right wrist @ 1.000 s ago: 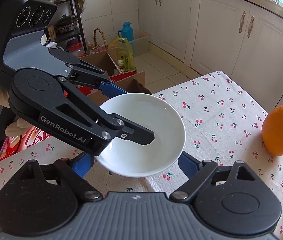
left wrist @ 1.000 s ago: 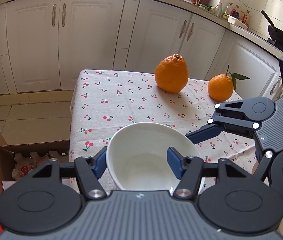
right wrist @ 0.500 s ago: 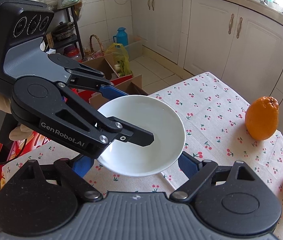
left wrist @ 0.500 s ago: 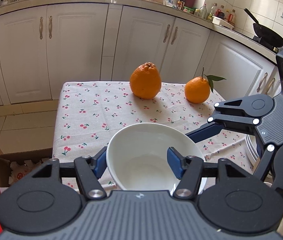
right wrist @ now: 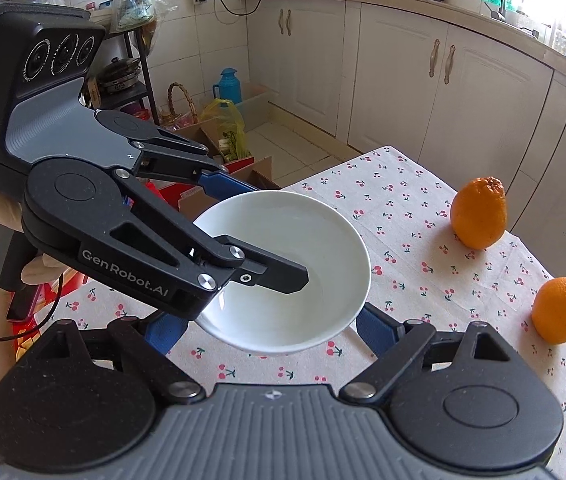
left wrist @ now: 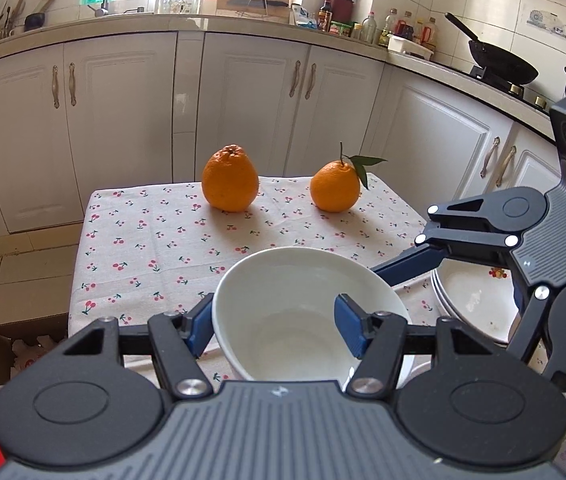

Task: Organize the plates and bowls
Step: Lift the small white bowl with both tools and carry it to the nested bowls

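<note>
Mid-task: white bowl off the table, left gripper clamped on its wall, one pad in, one out. Right gripper cradles the outside w/ wide jaws; squeezing? can't tell. Plate stack at 3 o'clock looks the likely drop; bowl not yet there.

A home kitchen, lived in and in use

You are facing white cabinet doors under a curved worktop crowded with a knife block, bottles and utensils, a black wok on the hob at the worktop's right end, tiled walls, and a small table under a cherry-print cloth with two oranges near its far edge
</note>
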`<state>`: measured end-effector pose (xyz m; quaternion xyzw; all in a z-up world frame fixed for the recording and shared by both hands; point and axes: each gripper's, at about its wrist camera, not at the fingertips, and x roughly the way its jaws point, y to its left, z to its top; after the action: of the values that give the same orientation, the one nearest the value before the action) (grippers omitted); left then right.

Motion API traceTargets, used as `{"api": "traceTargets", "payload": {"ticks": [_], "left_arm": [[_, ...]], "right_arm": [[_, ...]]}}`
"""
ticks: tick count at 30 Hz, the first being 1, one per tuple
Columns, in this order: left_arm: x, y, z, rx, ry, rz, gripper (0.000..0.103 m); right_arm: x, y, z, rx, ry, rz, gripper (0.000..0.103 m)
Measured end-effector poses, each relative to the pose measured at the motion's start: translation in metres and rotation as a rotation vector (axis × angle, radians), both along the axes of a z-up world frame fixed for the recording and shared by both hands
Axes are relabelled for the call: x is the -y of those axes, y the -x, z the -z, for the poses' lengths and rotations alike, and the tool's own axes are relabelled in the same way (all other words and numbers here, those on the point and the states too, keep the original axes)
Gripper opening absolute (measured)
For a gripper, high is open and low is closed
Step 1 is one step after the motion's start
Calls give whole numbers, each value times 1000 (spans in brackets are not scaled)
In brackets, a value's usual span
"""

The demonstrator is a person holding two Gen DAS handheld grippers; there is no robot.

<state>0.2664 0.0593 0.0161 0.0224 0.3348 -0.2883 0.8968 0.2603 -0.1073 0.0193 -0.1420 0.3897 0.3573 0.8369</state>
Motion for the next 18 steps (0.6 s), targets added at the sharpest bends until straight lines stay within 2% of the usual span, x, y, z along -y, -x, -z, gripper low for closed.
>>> {"api": "traceTargets", "payload": {"ticks": [18], "left_arm": [[40,64,-11,15,-3,49,62]], "right_arm": [[47,70,-15,33,-6,29,93]]}}
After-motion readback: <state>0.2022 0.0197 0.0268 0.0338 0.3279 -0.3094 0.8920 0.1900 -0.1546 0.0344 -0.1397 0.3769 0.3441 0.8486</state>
